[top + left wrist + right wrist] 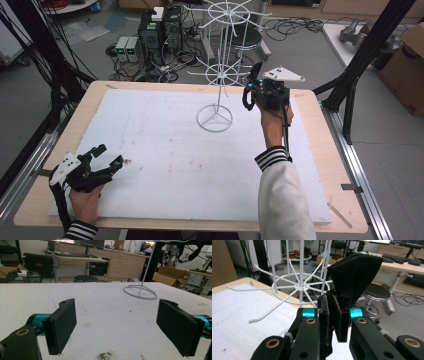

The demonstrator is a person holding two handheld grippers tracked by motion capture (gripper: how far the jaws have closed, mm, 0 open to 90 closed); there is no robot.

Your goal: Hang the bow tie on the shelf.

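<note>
While left gripper (117, 327) rests jaws apart on table (310, 105), right gripper (334, 317) pinches black cloth (354, 272) beside white wire rack (222, 65).

My black cloth (354, 275) hides the chair behind it, and its lower part is pressed between my right jaws, unseen.

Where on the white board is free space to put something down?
The middle of the white board is bare, between the left gripper and the sleeve. It is crowded at the far edge, around the wire rack and right gripper.
</note>
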